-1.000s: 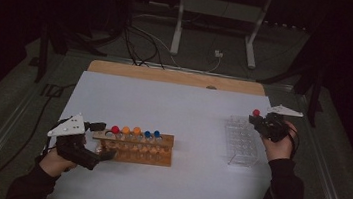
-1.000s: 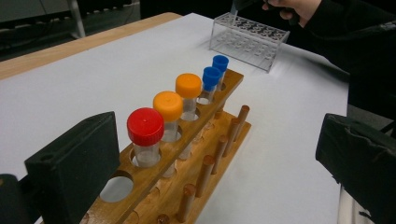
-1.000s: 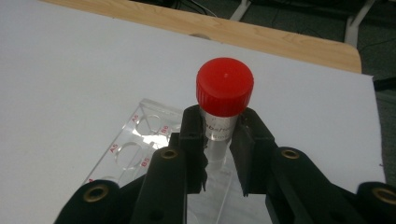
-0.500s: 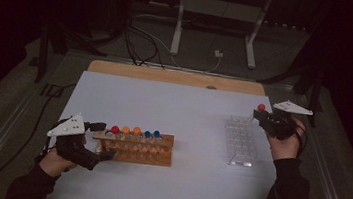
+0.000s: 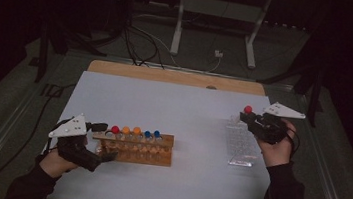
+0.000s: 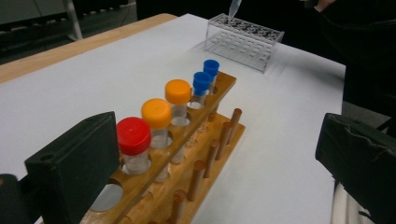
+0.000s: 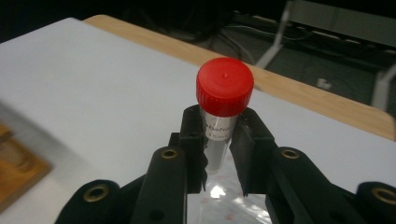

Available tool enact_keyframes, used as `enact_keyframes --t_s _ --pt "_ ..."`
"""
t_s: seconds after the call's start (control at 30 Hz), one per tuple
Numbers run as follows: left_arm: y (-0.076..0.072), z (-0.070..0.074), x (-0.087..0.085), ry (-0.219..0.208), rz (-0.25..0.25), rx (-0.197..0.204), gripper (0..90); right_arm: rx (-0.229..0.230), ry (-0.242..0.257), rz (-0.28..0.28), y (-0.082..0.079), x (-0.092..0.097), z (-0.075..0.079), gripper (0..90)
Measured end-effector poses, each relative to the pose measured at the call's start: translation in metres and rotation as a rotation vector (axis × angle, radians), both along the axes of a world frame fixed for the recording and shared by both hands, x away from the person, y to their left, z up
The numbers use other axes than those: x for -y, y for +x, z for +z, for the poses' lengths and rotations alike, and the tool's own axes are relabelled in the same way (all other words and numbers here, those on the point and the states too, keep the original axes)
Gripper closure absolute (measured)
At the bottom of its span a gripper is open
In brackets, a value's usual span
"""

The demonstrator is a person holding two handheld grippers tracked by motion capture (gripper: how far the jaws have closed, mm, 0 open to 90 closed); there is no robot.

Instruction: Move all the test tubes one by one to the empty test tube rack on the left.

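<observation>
A wooden rack [image 5: 134, 147] lies at the front left of the white table top and holds a red-capped tube [image 6: 134, 140], two orange-capped ones and two blue-capped ones in a row. My left gripper [image 5: 104, 141] is at the rack's left end, open, with its jaws wide on either side of the rack [image 6: 187, 177]. The right jaw stands well clear of the wood. At the right, my right gripper [image 7: 219, 140] is shut on another red-capped tube [image 7: 224, 93]. It holds that tube [image 5: 248, 109] upright above the far end of a clear plastic rack [image 5: 242, 142].
The white sheet [image 5: 182, 115] covers a wooden table whose bare strip [image 5: 177, 77] runs along the far edge. Behind it stand a metal stand's legs [image 5: 211, 38] and loose cables on the dark floor. The clear rack [image 6: 245, 39] looks to have no tubes in it.
The right hand has risen a little with the red-capped tube over the clear rack. The left hand and the wooden rack have stayed where they were.
</observation>
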State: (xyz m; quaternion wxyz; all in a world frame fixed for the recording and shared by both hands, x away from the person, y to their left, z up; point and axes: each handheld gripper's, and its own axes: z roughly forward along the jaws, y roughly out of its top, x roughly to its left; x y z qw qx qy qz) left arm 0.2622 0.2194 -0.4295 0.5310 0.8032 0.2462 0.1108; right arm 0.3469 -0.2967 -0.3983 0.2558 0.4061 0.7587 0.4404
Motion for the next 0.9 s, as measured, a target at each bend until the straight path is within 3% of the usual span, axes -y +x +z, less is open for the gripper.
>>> enact_keyframes --t_s 0.5,0.9 --pt "0.000 0.013 0.020 0.001 -0.051 0.000 0.6 -0.052 -0.010 0.166 -0.030 -0.041 -0.015 74.2" --pt "0.006 0.021 0.056 0.023 -0.125 -0.013 0.6 -0.090 -0.028 0.272 -0.054 -0.064 -0.027 74.2"
